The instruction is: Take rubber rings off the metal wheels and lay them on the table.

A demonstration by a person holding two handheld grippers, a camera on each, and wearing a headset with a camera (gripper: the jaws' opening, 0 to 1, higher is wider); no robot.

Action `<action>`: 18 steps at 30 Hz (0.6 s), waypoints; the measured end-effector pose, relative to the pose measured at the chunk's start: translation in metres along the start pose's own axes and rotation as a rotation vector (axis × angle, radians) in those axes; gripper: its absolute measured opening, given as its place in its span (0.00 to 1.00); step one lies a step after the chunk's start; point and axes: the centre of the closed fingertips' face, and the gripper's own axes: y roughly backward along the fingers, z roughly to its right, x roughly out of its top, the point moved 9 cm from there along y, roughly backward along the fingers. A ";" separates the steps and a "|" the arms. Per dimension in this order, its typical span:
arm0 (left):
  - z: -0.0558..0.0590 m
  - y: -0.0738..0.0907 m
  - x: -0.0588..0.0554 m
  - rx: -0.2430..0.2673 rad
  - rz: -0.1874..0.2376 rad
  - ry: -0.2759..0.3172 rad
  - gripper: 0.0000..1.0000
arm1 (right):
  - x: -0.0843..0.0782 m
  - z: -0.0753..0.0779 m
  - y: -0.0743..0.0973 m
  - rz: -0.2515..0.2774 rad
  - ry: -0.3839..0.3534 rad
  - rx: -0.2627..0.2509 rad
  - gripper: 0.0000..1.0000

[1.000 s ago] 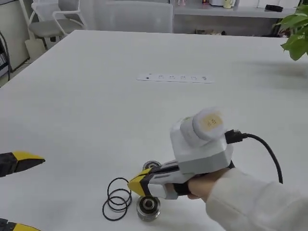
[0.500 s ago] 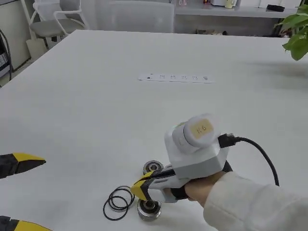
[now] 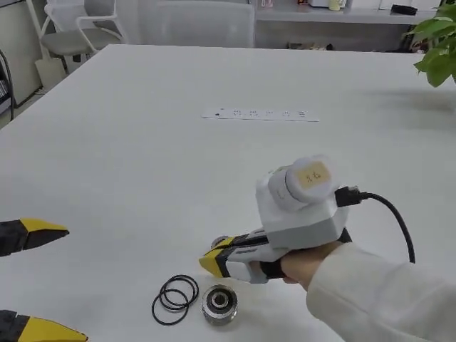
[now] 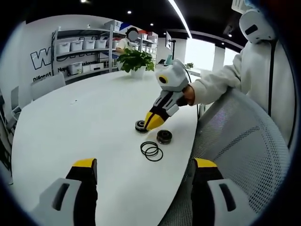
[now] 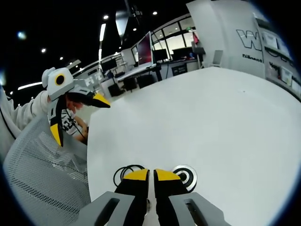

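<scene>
Three black rubber rings point(image 3: 174, 298) lie overlapping on the white table point(image 3: 142, 164). A bare metal wheel point(image 3: 219, 303) rests flat just right of them. My right gripper point(image 3: 212, 262) hovers above and behind that wheel, jaws shut with nothing seen between them. A second wheel point(image 4: 140, 125) sits just beyond its tip, and appears beside the shut jaws as wheel point(image 5: 185, 175), with the rings point(image 5: 124, 173) on the other side. My left gripper point(image 4: 145, 172) is open and well short of the rings point(image 4: 151, 150); one of its fingers point(image 3: 35, 231) shows at the left edge.
A white power strip point(image 3: 260, 115) lies flat mid-table. A plant point(image 3: 436, 50) stands at the far right and chairs point(image 3: 78, 32) at the far left. A mesh chair back point(image 4: 244, 155) is close to the near table edge. A black cable point(image 3: 395, 221) trails from the right gripper.
My right gripper has lifted and pulled back to the right, off the rings and the near wheel, which now lie uncovered. The left gripper has stayed open at the left.
</scene>
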 end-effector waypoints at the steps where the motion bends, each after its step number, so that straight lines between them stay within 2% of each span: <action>1: -0.001 0.000 0.002 -0.003 -0.002 -0.009 0.80 | 0.001 0.002 0.002 0.013 -0.001 -0.004 0.01; 9: -0.011 -0.004 0.024 -0.014 0.010 -0.065 0.79 | 0.003 0.016 0.015 0.064 -0.012 -0.050 0.02; 12: -0.013 -0.008 0.037 -0.030 0.019 -0.098 0.79 | 0.002 0.023 0.020 0.072 -0.011 -0.074 0.02; 14: -0.014 -0.011 0.048 -0.047 0.040 -0.128 0.79 | -0.001 0.026 0.022 0.071 0.003 -0.087 0.03; 18: -0.017 -0.016 0.063 -0.065 0.043 -0.162 0.78 | -0.006 0.033 0.026 0.066 -0.004 -0.105 0.04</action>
